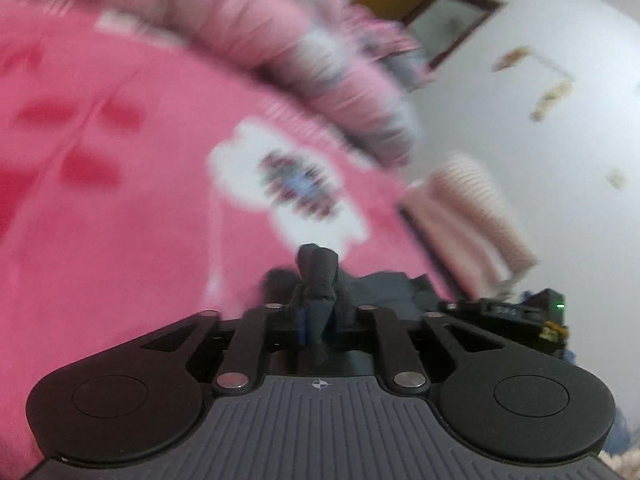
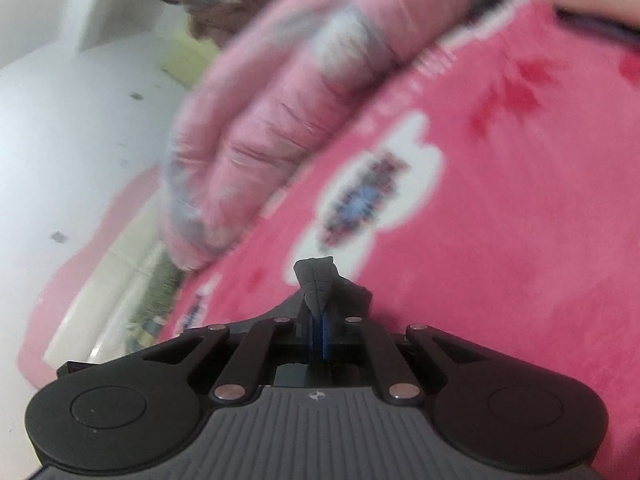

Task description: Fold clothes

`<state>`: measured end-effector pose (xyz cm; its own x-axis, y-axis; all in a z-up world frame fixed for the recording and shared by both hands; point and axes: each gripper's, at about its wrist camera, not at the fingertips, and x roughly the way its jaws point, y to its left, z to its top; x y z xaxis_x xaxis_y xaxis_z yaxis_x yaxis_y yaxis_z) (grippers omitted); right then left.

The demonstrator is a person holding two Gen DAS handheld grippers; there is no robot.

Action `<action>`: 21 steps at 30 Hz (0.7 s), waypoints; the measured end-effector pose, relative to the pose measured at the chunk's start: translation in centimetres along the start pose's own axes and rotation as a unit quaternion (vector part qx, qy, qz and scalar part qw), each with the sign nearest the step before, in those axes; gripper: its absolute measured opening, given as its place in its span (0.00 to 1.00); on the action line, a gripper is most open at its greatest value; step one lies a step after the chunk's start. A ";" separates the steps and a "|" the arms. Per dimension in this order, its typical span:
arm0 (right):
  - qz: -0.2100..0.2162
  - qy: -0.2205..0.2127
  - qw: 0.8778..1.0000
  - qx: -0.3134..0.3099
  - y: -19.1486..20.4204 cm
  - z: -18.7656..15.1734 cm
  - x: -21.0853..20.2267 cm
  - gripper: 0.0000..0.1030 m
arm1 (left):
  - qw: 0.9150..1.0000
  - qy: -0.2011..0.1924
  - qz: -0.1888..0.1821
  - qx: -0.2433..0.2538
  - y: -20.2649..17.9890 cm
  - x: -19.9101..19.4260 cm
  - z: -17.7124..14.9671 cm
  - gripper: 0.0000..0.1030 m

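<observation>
We find the left tool (image 1: pixel 318 258) with its two fingers pressed together at the tips, a fold of dark cloth (image 1: pixel 320 300) pinched between them. We find the right tool (image 2: pixel 314 268) likewise closed, fingers meeting at the tips on the same dark cloth. Both views are motion-blurred. We see no hand or sleeve clearly.

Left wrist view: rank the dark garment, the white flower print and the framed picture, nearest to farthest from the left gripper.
1. Dark garment, pinched in the left gripper.
2. White flower print, just ahead on the pink blanket.
3. Framed picture, far upper right, on the wall.
</observation>
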<state>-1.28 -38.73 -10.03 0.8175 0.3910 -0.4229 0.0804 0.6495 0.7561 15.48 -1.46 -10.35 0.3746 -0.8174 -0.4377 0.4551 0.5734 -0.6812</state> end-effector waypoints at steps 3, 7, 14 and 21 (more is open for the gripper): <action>-0.017 -0.013 1.000 -0.006 0.5 -0.1 -2.1 0.15 | 0.999 -0.027 0.007 -0.040 0.5 -1.8 -0.3 0.36; -0.037 -0.036 0.999 -0.018 1.5 -0.3 -5.4 0.19 | 0.997 -0.063 0.022 -0.041 -1.1 -6.7 -0.6 0.46; -0.036 -0.021 0.994 -0.096 6.2 -5.0 -12.5 0.26 | 0.999 -0.004 0.014 0.035 -6.7 -12.6 -7.0 0.46; -0.073 0.013 0.995 -0.068 4.5 -11.6 -15.2 0.42 | 0.996 0.031 0.029 0.082 -8.5 -13.0 -15.0 0.46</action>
<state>-19.99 -34.19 -6.01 0.7881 0.3019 -0.5365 0.1177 0.7815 0.6126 -5.32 3.43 -7.68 0.3557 -0.7818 -0.5122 0.5612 0.6169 -0.5518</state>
